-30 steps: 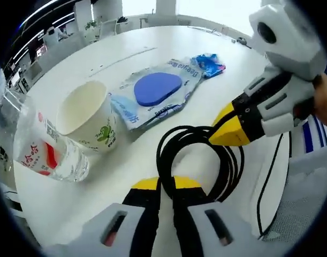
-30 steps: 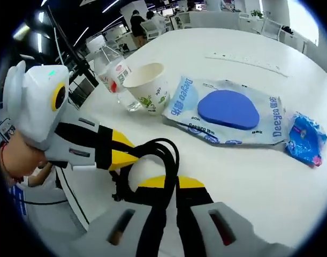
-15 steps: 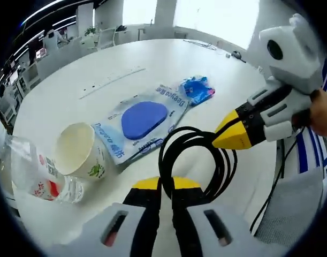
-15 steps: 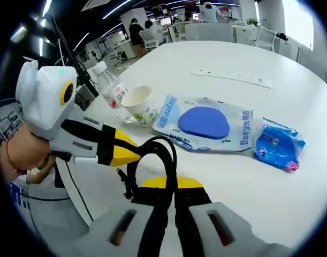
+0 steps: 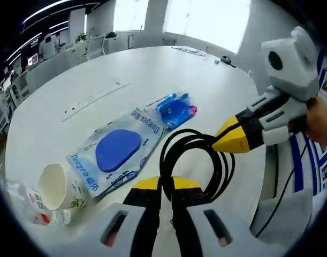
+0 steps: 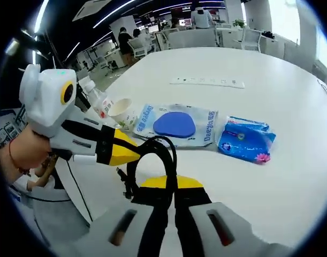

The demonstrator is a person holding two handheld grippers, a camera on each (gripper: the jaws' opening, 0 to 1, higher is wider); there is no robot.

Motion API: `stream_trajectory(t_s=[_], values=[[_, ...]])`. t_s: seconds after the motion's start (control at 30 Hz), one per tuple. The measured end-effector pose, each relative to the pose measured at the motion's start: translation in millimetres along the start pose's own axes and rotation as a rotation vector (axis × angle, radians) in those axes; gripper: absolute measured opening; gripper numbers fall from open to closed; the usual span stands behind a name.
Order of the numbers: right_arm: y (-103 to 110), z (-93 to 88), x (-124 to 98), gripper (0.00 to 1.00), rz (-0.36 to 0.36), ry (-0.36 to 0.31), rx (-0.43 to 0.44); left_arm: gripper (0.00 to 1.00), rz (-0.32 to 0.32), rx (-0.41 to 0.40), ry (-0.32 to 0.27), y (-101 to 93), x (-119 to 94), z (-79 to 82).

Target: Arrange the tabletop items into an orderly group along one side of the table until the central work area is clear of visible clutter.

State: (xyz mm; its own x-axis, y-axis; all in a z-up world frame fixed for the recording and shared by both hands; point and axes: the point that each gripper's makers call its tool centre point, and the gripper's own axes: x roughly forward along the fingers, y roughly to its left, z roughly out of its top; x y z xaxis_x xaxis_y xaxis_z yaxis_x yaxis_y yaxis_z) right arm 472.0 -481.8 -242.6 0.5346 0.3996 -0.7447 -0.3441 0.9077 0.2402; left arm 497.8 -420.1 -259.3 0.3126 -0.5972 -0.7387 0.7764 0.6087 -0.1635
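A coiled black cable (image 5: pixel 198 160) hangs above the white table (image 5: pixel 88 80), held by both grippers. In the left gripper view, my left gripper (image 5: pixel 166 183) is shut on one side of the coil, and my right gripper (image 5: pixel 223 142) comes in from the right, shut on the other side. In the right gripper view, my right gripper (image 6: pixel 168 183) pinches the cable (image 6: pixel 158 155) while the left gripper (image 6: pixel 130 152) grips it from the left. On the table lie a clear package with a blue pad (image 5: pixel 118 152), a small blue packet (image 5: pixel 175 104), a paper cup (image 5: pixel 59 187) and a plastic water bottle (image 5: pixel 24 202).
The package (image 6: pixel 176 126), blue packet (image 6: pixel 243 140), cup (image 6: pixel 122 111) and bottle (image 6: pixel 96 99) form a rough row across the table. A flush power strip (image 6: pixel 206 82) sits farther back. Office chairs and people stand beyond the table. A thin black lead (image 5: pixel 283 187) trails at the right.
Both grippers have risen and drawn back with the cable coil still held between them. The items on the table now look smaller and farther off.
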Motion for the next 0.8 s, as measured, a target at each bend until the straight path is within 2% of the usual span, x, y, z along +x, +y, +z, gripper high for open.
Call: stream_trajectory(t_s=[0.2, 0.4, 0.8], values=[[-25, 2.2, -9, 0.0, -0.006, 0.003, 0.019, 0.03, -0.017, 0.004, 0.011, -12.0, 15, 17.6], [-46, 0.1, -10, 0.0, 0.003, 0.023, 0.039, 0.03, -0.037, -0.009, 0.031, -20.5, 33, 26.3], [-72, -13.1, 19, 0.0, 0.028, 0.097, 0.056, 0.03, -0.052, -0.072, 0.109, -16.1, 71, 15.7]])
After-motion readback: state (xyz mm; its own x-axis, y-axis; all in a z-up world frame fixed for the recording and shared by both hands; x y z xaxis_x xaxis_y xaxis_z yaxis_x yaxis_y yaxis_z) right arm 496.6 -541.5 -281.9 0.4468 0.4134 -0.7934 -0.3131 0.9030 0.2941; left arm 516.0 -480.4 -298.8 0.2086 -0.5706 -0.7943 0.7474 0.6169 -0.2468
